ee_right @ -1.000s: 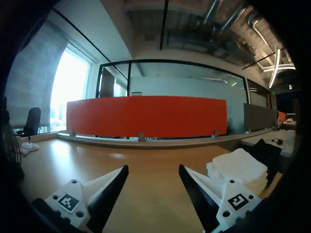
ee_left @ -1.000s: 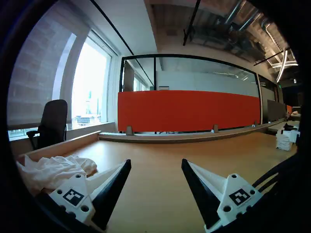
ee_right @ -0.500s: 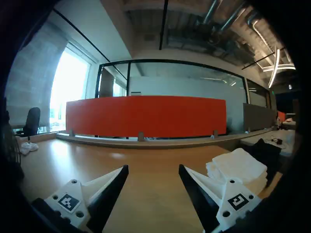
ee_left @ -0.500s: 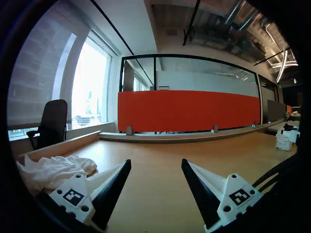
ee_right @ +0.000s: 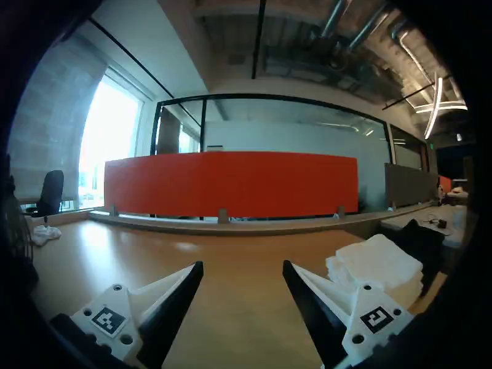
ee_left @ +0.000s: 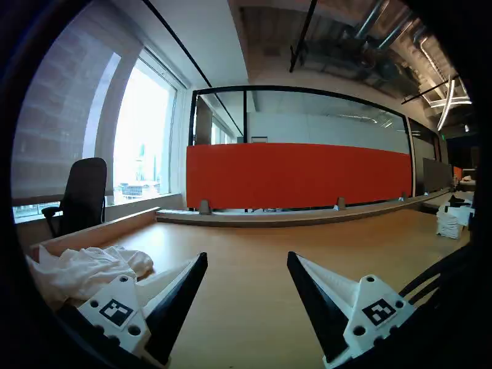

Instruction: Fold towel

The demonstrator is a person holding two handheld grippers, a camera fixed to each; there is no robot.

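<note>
— Where is the towel (ee_left: 86,270)?
— It lies crumpled on the desk (ee_left: 258,240), near the left corner and just beside the left finger of the left gripper (ee_left: 246,254) (that finger hides part of it in the left gripper view). In the right gripper view the towel shows small, far off to the left.
— Is anything folded?
— A stack (ee_right: 378,264) of folded white cloths sits on the right side of the desk. It is just behind the right finger of the right gripper (ee_right: 243,263), and whether the two touch cannot be told. A dark shape, too unclear to name, lies just beyond the stack.
— What do the grippers hold?
— Both are released. Each has its jaws spread wide, low over the desk, with bare wood between the tips.
— And around them?
— An orange divider (ee_left: 295,175) runs along the far edge of the desk, with glass above it. A black chair (ee_left: 83,194) stands beyond the towel, beside a bright window (ee_left: 141,141) on the left.
</note>
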